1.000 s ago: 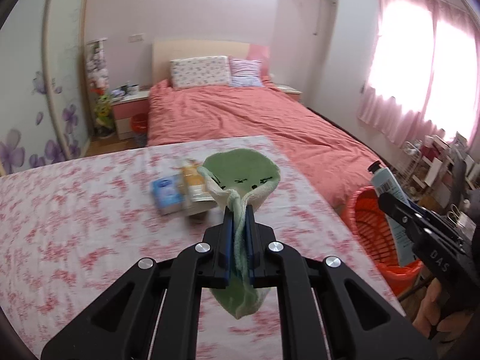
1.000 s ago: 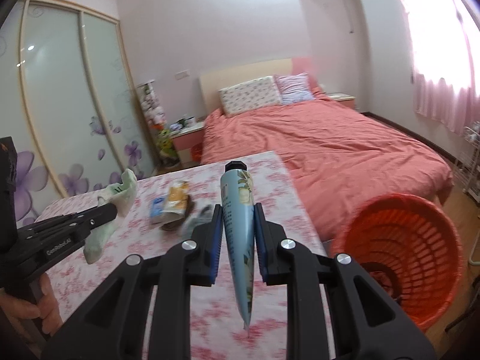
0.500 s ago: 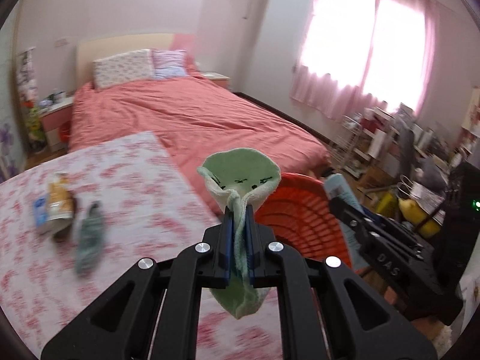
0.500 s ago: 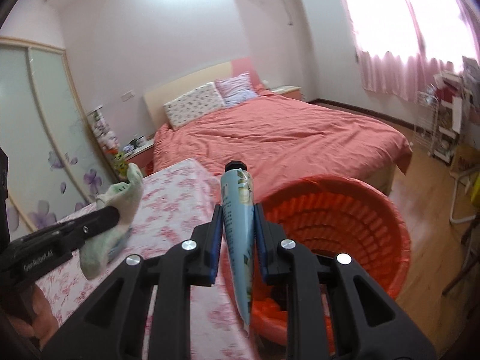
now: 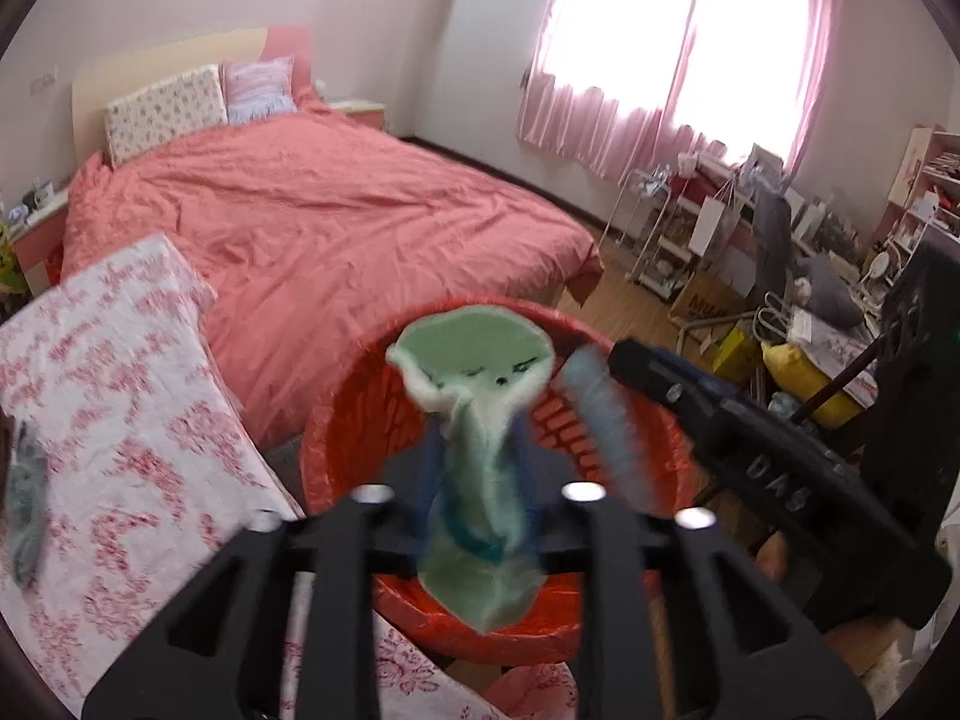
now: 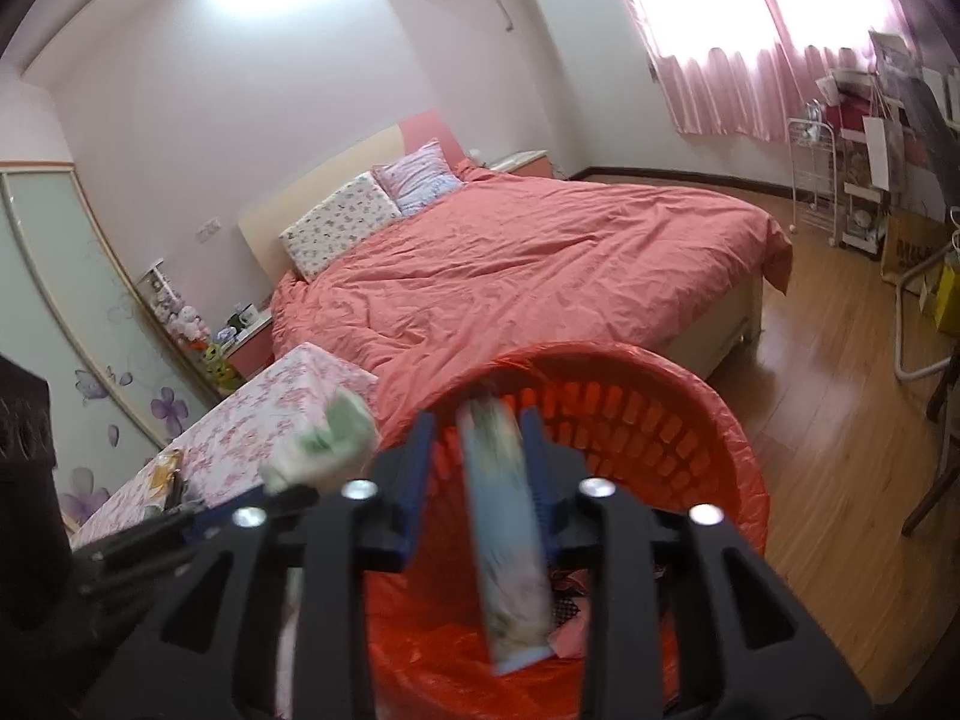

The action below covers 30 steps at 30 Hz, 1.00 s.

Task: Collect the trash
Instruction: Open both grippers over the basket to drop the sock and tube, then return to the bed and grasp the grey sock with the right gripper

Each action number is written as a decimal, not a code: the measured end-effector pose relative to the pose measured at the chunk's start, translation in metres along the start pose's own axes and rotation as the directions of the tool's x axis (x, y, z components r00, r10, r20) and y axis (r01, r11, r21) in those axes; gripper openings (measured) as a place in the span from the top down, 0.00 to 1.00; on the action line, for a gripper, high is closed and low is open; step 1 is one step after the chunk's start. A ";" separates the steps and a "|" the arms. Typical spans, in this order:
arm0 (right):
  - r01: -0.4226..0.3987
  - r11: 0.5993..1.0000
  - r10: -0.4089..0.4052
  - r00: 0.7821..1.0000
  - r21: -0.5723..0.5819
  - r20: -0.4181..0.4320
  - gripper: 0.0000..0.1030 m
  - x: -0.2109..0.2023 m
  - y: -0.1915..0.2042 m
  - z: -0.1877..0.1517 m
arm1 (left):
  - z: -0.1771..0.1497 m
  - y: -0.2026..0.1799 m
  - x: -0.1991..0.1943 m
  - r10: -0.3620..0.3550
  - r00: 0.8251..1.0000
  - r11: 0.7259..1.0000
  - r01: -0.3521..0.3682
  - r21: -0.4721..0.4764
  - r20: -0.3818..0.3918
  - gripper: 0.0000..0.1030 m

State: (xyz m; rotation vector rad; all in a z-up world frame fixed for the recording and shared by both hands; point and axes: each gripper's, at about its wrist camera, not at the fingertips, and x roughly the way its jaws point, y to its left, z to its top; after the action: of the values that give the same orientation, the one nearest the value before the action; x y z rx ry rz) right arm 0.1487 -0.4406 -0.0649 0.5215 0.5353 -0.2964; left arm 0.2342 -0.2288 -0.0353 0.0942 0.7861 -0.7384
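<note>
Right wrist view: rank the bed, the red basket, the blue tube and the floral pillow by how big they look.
1. Bed: covers the most frame.
2. Red basket: nearly as much, but it sits right under the camera, so nearness inflates it.
3. Blue tube: blurred and very close, between the right gripper fingers.
4. Floral pillow: smallest, farthest away.

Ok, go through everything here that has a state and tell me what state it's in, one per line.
left gripper: open, jaws apart around the sock
green sock: blurred, loose between the jaws, over the basket
right gripper: open, gaps beside the tube
blue tube: blurred, cap end up, above the basket
orange basket: upright, lined with a bag, some trash inside
grey item: lying on the tablecloth
</note>
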 end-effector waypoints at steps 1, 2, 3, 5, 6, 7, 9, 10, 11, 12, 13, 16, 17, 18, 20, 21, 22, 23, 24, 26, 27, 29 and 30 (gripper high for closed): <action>0.006 1.000 -0.006 1.000 0.008 -0.002 0.58 0.002 -0.004 -0.001 | -0.001 0.001 0.001 0.006 1.000 1.000 -0.006 -0.005 -0.006 0.51; 0.012 1.000 -0.012 1.000 0.011 -0.003 0.57 0.002 -0.005 -0.002 | -0.003 0.003 0.003 0.013 1.000 1.000 -0.013 -0.011 -0.013 0.49; 0.019 1.000 -0.019 1.000 0.014 -0.005 0.56 0.003 -0.008 -0.003 | -0.006 0.007 0.004 0.022 0.999 1.000 -0.022 -0.016 -0.023 0.47; 0.040 0.999 -0.039 0.999 0.014 -0.005 0.52 0.002 -0.009 -0.008 | -0.008 0.010 0.004 0.047 0.998 0.999 -0.048 -0.023 -0.034 0.42; 0.047 0.999 -0.047 0.999 0.008 -0.005 0.49 0.002 -0.009 -0.010 | -0.009 0.011 0.003 0.064 0.997 0.998 -0.065 -0.027 -0.034 0.39; 0.060 0.998 -0.060 0.998 -0.006 -0.003 0.46 0.001 -0.007 -0.012 | -0.011 0.015 -0.001 0.089 0.996 0.996 -0.090 -0.029 -0.030 0.34; 0.082 0.996 -0.082 0.997 -0.046 0.003 0.40 -0.001 0.001 -0.016 | -0.017 0.025 -0.013 0.149 0.989 0.988 -0.150 -0.031 -0.014 0.27; 0.090 0.993 -0.090 0.996 -0.077 0.008 0.37 -0.002 0.012 -0.019 | -0.019 0.028 -0.015 0.172 0.985 0.985 -0.172 -0.034 -0.009 0.22; 0.093 0.991 -0.093 0.996 -0.099 0.008 0.36 -0.002 0.017 -0.021 | -0.022 0.035 -0.022 0.204 0.979 0.978 -0.203 -0.041 -0.003 0.19; 0.096 0.988 -0.095 0.995 -0.122 0.008 0.32 -0.002 0.025 -0.024 | -0.024 0.041 -0.027 0.224 0.975 0.974 -0.223 -0.047 0.001 0.16; 0.097 0.985 -0.097 0.995 -0.139 0.008 0.29 -0.002 0.031 -0.026 | -0.029 0.050 -0.035 0.250 0.968 0.967 -0.250 -0.057 0.003 0.12; 0.084 0.975 -0.087 0.996 -0.205 -0.006 0.24 0.001 0.058 -0.036 | -0.040 0.083 -0.055 0.328 0.945 0.939 -0.326 -0.110 -0.004 0.08; 0.074 0.972 -0.079 0.997 -0.225 -0.016 0.23 0.003 0.069 -0.040 | -0.044 0.096 -0.062 0.348 0.938 0.928 -0.346 -0.137 -0.010 0.07; 0.064 0.969 -0.072 0.997 -0.237 -0.024 0.22 0.004 0.077 -0.044 | -0.049 0.106 -0.068 0.362 0.932 0.920 -0.360 -0.156 -0.014 0.06; 0.033 0.963 -0.047 0.998 -0.268 -0.047 0.22 0.008 0.100 -0.053 | -0.058 0.130 -0.084 0.416 0.909 0.888 -0.413 -0.201 -0.027 0.05; 0.016 0.959 -0.035 0.997 -0.282 -0.062 0.22 0.011 0.112 -0.058 | -0.061 0.137 -0.090 0.439 0.898 0.875 -0.434 -0.215 -0.029 0.04; -0.002 0.956 -0.022 0.997 -0.294 -0.078 0.22 0.013 0.124 -0.063 | -0.068 0.152 -0.102 0.471 0.882 0.853 -0.463 -0.242 -0.028 0.04; -0.016 0.953 -0.012 0.996 -0.304 -0.092 0.22 0.015 0.134 -0.067 | -0.072 0.160 -0.109 0.488 0.873 0.840 -0.478 -0.258 -0.029 0.03; -0.035 0.948 0.000 0.994 -0.316 -0.111 0.22 0.019 0.147 -0.071 | -0.075 0.167 -0.115 0.506 0.862 0.826 -0.495 -0.271 -0.032 0.03; -0.068 0.940 0.022 0.990 -0.334 -0.141 0.22 0.025 0.170 -0.079 | -0.086 0.190 -0.131 0.561 0.827 0.781 -0.546 -0.302 -0.046 0.03; -0.088 0.934 0.034 0.987 -0.346 -0.157 0.22 0.030 0.184 -0.084 | -0.089 0.198 -0.137 0.582 0.812 0.763 -0.566 -0.312 -0.051 0.03; -0.115 0.923 0.049 0.982 -0.367 -0.183 0.22 0.037 0.206 -0.092 | -0.099 0.217 -0.150 0.629 0.774 0.716 -0.614 -0.332 -0.074 0.03; -0.133 0.916 0.058 0.978 -0.378 -0.203 0.22 0.044 0.220 -0.098 | -0.102 0.225 -0.155 0.642 0.762 0.701 -0.627 -0.339 -0.084 0.03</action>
State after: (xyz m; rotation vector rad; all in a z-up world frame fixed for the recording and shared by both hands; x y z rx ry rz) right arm 0.2323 -0.2110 -0.0747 0.1860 0.7304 -0.0409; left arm 0.2414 0.0621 -0.0464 0.0238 0.7672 0.0737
